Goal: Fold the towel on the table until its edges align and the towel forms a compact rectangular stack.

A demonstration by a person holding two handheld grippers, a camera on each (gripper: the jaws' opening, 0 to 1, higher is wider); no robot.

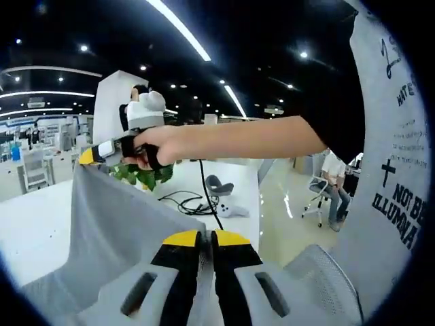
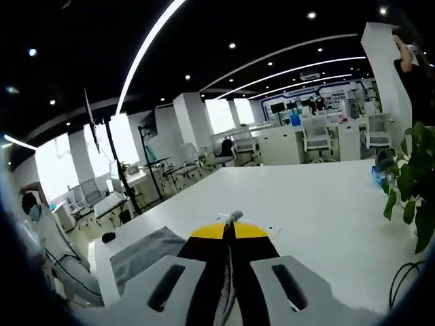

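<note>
Right now I have the towel lifted off the worktop, stretched between my two grippers. In the left gripper view, my left gripper has its fingers pressed together on the near edge of the grey cloth, which runs up and away to the other corner. That far corner is held by my right gripper, with my hand wrapped around it, just in front of a leafy plant. A black cable and a small white controller lie on the worktop beyond the cloth.

In the right gripper view, my right gripper has its fingers closed on a thin pinch of towel, and a grey patch lies on the worktop to the left; I cannot tell whether it is part of the same towel. The plant stands at the right edge.

The main risk, as I judge it, is a slipped corner: both holds are narrow pinches, and a tug while the cloth is taut could pull one free, so the edges would land crooked. Swinging the far corner could also brush the plant or drag the cable. Lowering unevenly would leave a skewed fold rather than a neat stack.
</note>
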